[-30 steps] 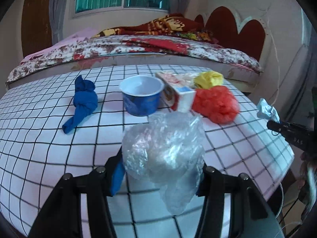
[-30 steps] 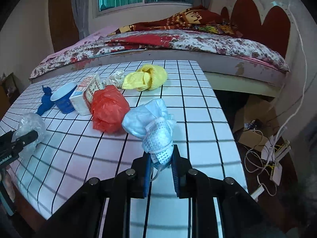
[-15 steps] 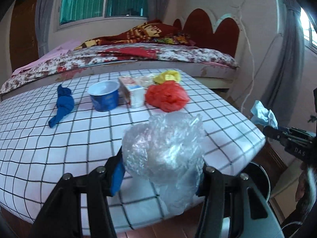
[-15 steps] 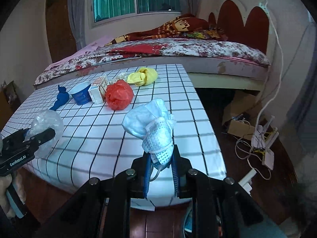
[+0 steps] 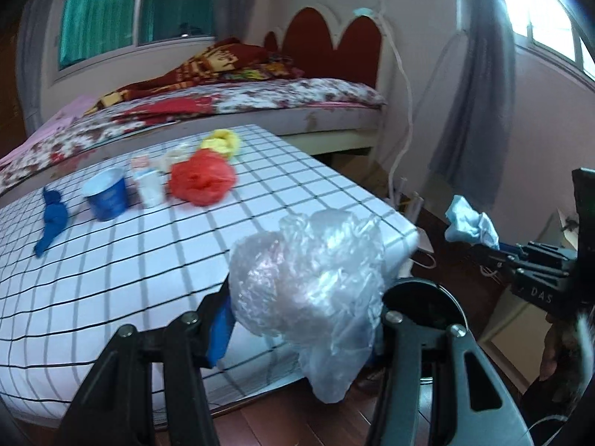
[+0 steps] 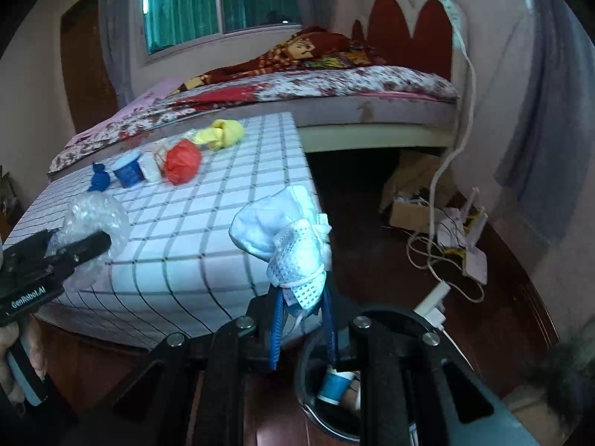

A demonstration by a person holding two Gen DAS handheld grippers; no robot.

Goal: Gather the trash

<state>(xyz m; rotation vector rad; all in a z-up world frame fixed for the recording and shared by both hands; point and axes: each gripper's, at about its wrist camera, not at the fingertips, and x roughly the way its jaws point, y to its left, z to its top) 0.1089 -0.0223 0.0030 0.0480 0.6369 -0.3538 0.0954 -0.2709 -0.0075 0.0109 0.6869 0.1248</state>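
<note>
Two items leaving desk (image 5: 260, 200): left hand-held gripper (image 5: 301, 319) gripping clear plastic bag (image 5: 312, 278), right hand-held gripper (image 6: 301, 297) clamping crumpled face mask (image 6: 286, 238), both hovering near bin (image 6: 319, 405). Remaining far on desk: red bag (image 5: 202, 182), yellow bag (image 5: 221, 143), carton (image 5: 148, 182), blue cup (image 5: 106, 195), blue wad (image 5: 52, 219).

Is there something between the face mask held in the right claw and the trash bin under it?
Nothing visible. The right claw is shut on the crumpled face mask, off the table edge. The black trash bin sits on the floor right below, its mouth open; only trash already inside it shows between the fingers.
</note>
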